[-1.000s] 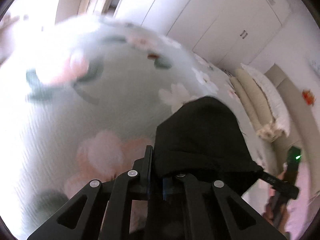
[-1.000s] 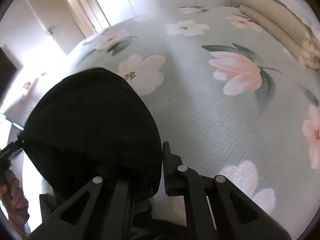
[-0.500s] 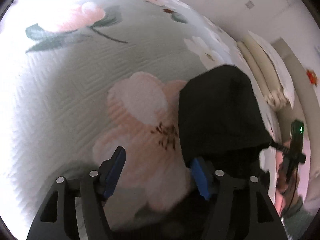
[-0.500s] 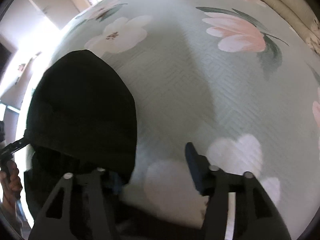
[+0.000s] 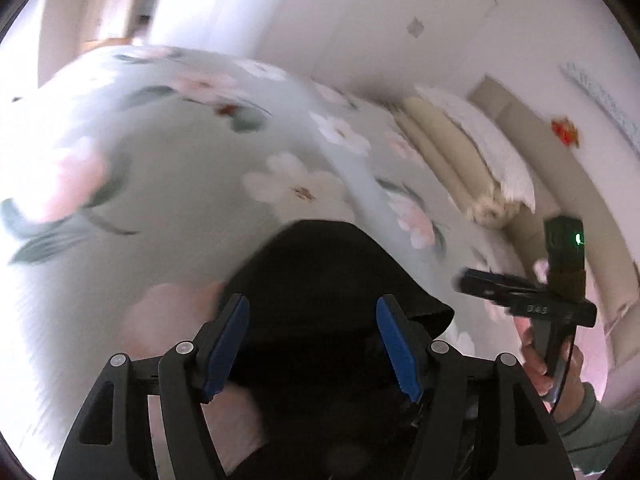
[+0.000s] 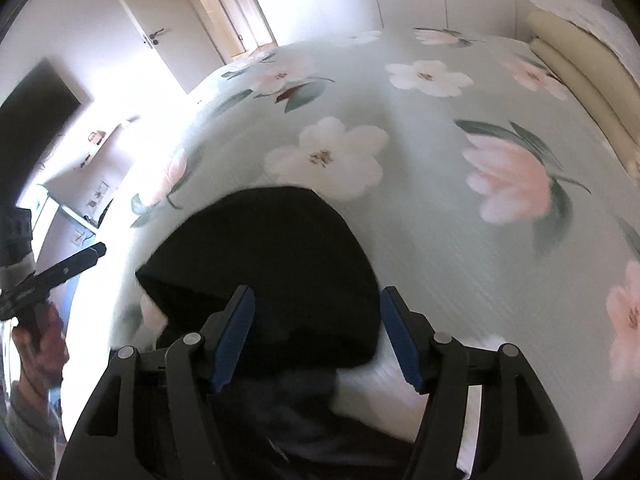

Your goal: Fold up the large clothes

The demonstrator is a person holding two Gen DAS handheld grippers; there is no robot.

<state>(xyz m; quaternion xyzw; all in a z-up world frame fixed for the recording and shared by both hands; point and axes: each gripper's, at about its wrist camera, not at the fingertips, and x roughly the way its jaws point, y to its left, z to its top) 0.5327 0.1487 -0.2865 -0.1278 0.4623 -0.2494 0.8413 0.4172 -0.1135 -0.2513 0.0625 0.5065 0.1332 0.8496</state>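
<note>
A black garment (image 5: 332, 280) lies folded over on the floral bedspread (image 5: 168, 208). It also shows in the right wrist view (image 6: 264, 256). My left gripper (image 5: 314, 340) is open and empty, held just above the near edge of the garment, its blue pads (image 5: 226, 340) wide apart. My right gripper (image 6: 318, 336) is open and empty too, above the same garment's near edge, with its blue pads (image 6: 400, 340) apart. The right gripper also shows from the side in the left wrist view (image 5: 520, 300), and the left gripper shows in the right wrist view (image 6: 52, 272).
Cream pillows (image 5: 460, 168) lie at the head of the bed, also in the right wrist view (image 6: 580, 64). White wardrobe doors (image 5: 360, 20) stand behind the bed. A door (image 6: 168, 28) and a dark screen (image 6: 32, 120) are on the left.
A second ago both grippers were shut on the black garment and held it up. They have opened, let it drop on the bed, and pulled back and up.
</note>
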